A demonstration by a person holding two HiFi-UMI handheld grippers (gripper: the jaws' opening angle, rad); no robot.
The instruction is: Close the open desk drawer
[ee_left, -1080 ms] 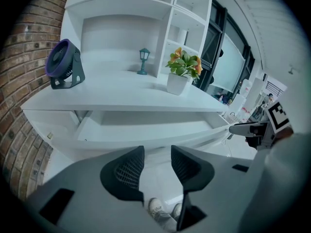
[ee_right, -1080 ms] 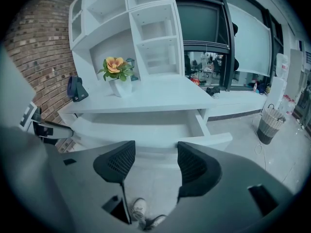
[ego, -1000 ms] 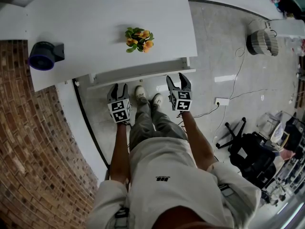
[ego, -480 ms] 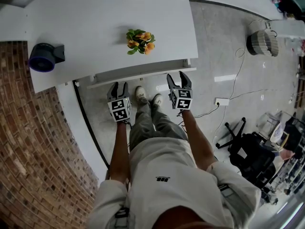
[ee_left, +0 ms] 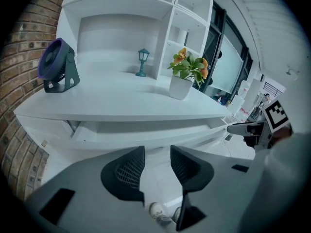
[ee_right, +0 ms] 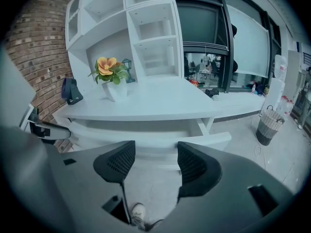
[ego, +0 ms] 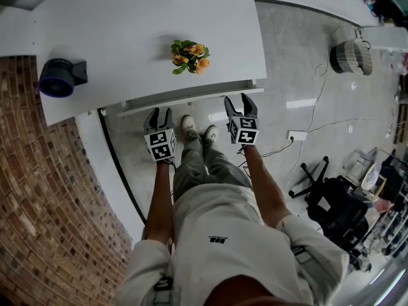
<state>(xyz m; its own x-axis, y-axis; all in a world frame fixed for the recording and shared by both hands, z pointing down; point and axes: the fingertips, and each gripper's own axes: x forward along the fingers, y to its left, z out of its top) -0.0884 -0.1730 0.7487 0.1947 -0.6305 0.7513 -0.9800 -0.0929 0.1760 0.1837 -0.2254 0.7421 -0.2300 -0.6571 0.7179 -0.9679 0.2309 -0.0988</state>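
2 grippers point forward side by side at the drawer (ego: 191, 98), which stands open: its white front juts out a little past the front edge of the white table (ego: 127, 37) and runs along most of the table's width. The left gripper (ego: 157, 110) is near the drawer's left part, its fingers (ee_left: 127, 171) open with a narrow gap and nothing between them; through the gap only the floor (ego: 293, 75) and a shoe show. The right gripper (ego: 240, 97) is near the drawer's right end, its fingers (ee_right: 116, 164) open wider, also with nothing between them. Both sets of fingertips are just in front of the drawer front; whether they touch it cannot be told. The right gripper is a little further forward than the left.

On the table a potted plant (ego: 189, 55) with orange flowers stands near the middle, and a purple fan (ego: 56, 76) sits towards the left end, beside the brick wall (ego: 44, 203). A small teal lantern (ee_left: 143, 62) stands at the back, in front of the white shelves (ee_left: 189, 18). The person's 2 shoes (ego: 188, 125) are on the floor between the grippers, just below the drawer. A bin (ego: 350, 56) stands on the floor well to the right of the table
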